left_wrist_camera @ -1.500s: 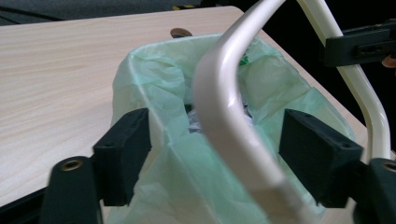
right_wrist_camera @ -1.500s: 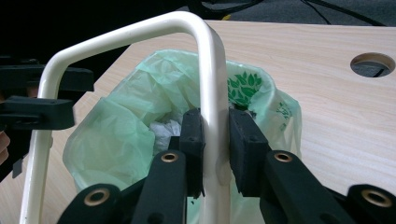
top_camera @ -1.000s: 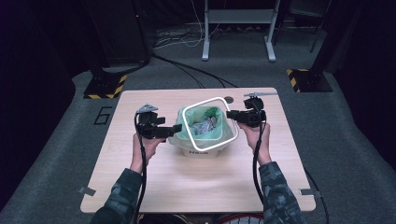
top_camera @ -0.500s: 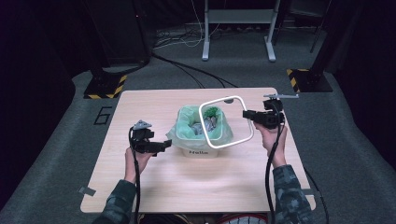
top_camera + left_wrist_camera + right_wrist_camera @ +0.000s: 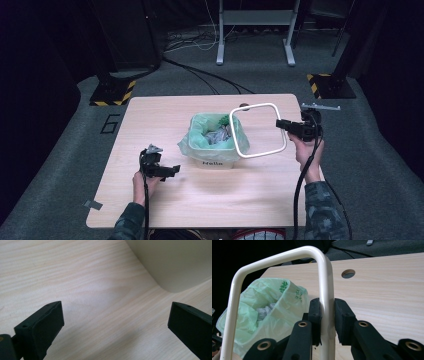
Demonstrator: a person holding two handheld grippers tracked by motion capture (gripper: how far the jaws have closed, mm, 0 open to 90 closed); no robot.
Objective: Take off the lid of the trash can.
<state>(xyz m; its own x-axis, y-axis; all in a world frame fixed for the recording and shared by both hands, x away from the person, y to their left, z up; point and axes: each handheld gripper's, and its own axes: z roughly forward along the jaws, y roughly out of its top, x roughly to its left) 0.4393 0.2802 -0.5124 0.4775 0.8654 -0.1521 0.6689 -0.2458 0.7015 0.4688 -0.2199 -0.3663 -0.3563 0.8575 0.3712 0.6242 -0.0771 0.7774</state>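
A white, rounded-square ring of smooth tubing [image 5: 259, 130] hangs in the air above the right half of the table, lifted clear of the bin and tilted so that its left edge overlaps the bin's right rim in the high view. Its right side sits between the jaws of the right gripper [image 5: 286, 125]; in the right gripper view the two black jaws are pressed against either side of the white tube [image 5: 326, 290], closed firmly on it, with the rest of the loop arching away up and to the left.

Just left of the ring stands a small cream plastic waste bin [image 5: 212, 161] with a dark label on its front, near the middle of the table. It is lined with a pale green plastic bag [image 5: 200, 137] whose top is folded out over the rim, and crumpled grey-white paper [image 5: 219, 136] lies inside.

The left gripper [image 5: 170, 171] is held low over the table, to the left of and a little nearer the person than the bin, well apart from the ring. Its jaws stand wide apart with nothing between them; the left gripper view looks past them at bare wood and a curved corner of the bin's wall [image 5: 172, 262].

All of this rests on a light wooden table [image 5: 165, 110] with a round hole [image 5: 348, 273] near its far edge.
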